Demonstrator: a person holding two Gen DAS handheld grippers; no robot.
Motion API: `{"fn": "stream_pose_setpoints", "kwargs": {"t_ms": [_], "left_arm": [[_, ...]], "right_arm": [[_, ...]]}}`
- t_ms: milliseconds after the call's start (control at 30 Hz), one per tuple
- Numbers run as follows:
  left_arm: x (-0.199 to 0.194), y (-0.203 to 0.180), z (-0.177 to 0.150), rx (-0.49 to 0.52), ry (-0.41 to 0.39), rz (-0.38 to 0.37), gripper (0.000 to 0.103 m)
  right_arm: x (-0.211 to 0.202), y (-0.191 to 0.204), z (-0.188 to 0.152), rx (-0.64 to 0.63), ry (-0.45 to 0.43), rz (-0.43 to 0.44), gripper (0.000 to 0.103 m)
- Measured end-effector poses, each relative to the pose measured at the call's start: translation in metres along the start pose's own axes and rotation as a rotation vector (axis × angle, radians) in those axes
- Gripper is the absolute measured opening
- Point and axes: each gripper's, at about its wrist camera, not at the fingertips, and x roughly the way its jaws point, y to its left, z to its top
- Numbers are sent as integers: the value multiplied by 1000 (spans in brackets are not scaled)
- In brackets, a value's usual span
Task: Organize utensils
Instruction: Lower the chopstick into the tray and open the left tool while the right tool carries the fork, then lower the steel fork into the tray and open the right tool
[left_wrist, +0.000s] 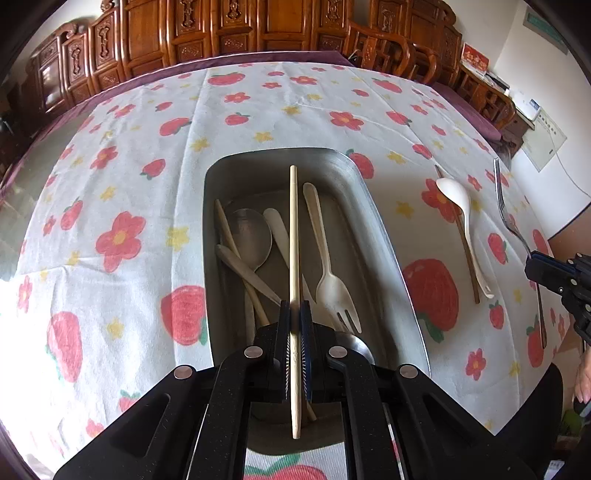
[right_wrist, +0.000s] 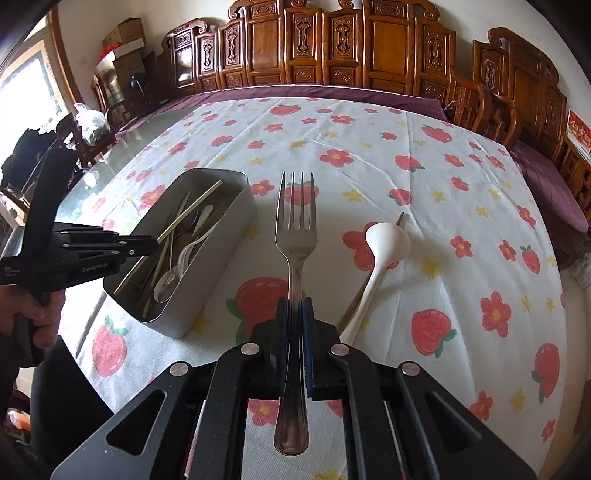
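**Left wrist view: chopstick over the tray, fork waiting**

Left tool (left_wrist: 294, 325) pinches a chopstick (left_wrist: 293, 236) above the metal tray (left_wrist: 388, 236) of utensils. Right tool (right_wrist: 295, 314) pinches a metal fork (right_wrist: 295, 236) over the desk (right_wrist: 369, 170). Released tilted, the chopstick may bridge the rim; a white spoon (right_wrist: 384, 243) lies outside.

You have a strawberry-and-flower tablecloth (right_wrist: 369, 162) spread over a purple-edged table (right_wrist: 332, 90), carved wooden cabinets (right_wrist: 332, 44) behind it, cardboard boxes (right_wrist: 123, 35) stacked far left.
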Motion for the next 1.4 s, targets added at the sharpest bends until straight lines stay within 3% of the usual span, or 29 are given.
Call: {"fn": "stream_pose_setpoints", "kwargs": {"t_ms": [200,333,700,967,1400], "left_arm": [[4,-6,4,15,10,4,5],[-7,-5,2,11,-8,4,20],[-85,20,-18,-9,-140,19,25],[-122,41,-33,-48,-211,46,32],[-139,59,-33,-95,-255,71,39]], "right_arm": [[-2,9,2,-26,9,2,9],[-5,19,7,-45,2,6,9],[-6,63,27,-96,-23,53,9],[18,91,43,-113,-12,81,9],[61,105,67,-53,46,122,9]]}}
